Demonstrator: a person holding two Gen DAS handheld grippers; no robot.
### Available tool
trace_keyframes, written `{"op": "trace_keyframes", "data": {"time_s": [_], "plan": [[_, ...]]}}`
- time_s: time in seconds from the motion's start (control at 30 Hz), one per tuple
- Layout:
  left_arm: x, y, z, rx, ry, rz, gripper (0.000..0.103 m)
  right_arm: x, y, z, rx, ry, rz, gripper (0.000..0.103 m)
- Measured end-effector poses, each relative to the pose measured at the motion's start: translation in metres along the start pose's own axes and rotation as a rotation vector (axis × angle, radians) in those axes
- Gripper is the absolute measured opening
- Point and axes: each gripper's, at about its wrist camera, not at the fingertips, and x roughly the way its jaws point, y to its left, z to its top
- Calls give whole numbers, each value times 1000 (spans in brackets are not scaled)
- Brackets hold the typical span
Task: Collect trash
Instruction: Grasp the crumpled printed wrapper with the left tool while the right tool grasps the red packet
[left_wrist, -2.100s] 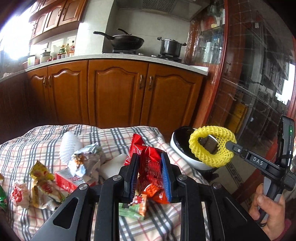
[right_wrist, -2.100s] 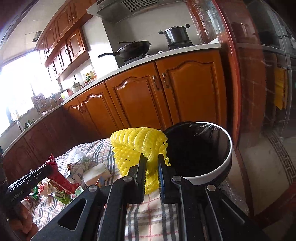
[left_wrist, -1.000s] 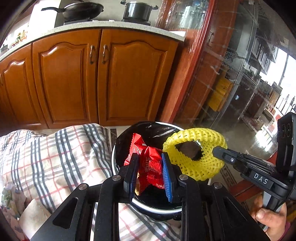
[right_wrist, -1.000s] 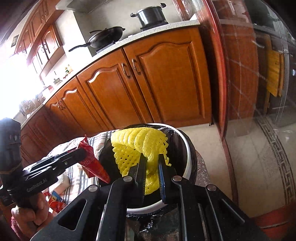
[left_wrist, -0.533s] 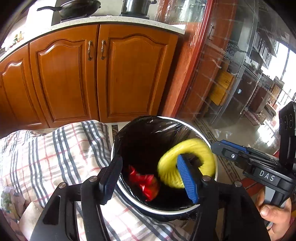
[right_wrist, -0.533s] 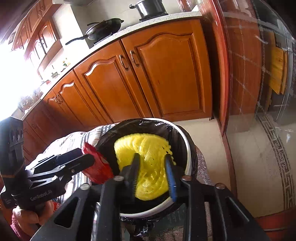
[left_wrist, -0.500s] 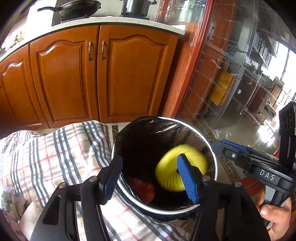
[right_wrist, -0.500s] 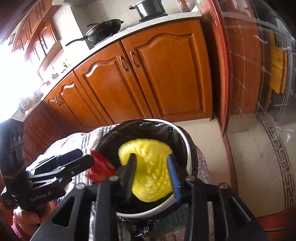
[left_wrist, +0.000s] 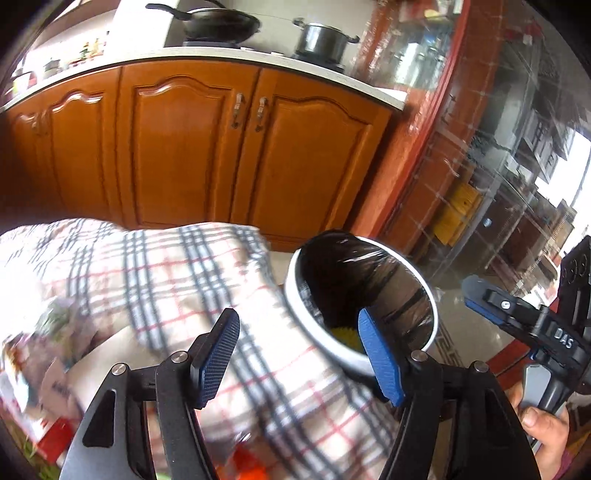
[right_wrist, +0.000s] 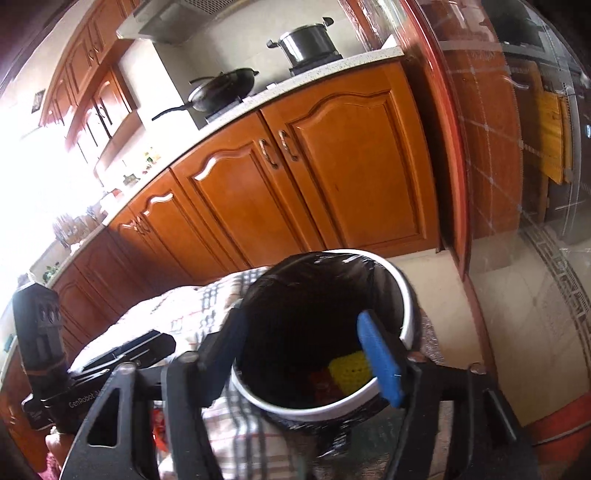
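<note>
Both tongs, left tongs and right tongs, hang spread apart and empty by the white trash bin, where the yellow foam net and red wrapper lie, light, squishy stuff you'd pinch anywhere.

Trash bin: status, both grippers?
Left gripper open, empty. Right gripper open, empty, over trash bin. Yellow foam net and red wrapper inside bin. Nothing blocking.

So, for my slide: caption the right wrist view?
Open right hand-held gripper above lined bin holding yellow foam net and red wrapper.
</note>
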Motion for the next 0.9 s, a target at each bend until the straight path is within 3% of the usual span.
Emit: {"op": "trace_keyframes", "data": {"time_s": [0.17, 0.5, 0.9], "plan": [[-43, 25, -27, -50, -35, 50, 68, -5, 20, -22, 26, -2, 64, 86], [-122, 53, -63, -91, -97, 138, 73, 7, 69, -57, -5, 89, 143, 87], [-161, 91, -81, -167, -102, 197, 74, 24, 118, -87, -72, 180, 187, 87]]}}
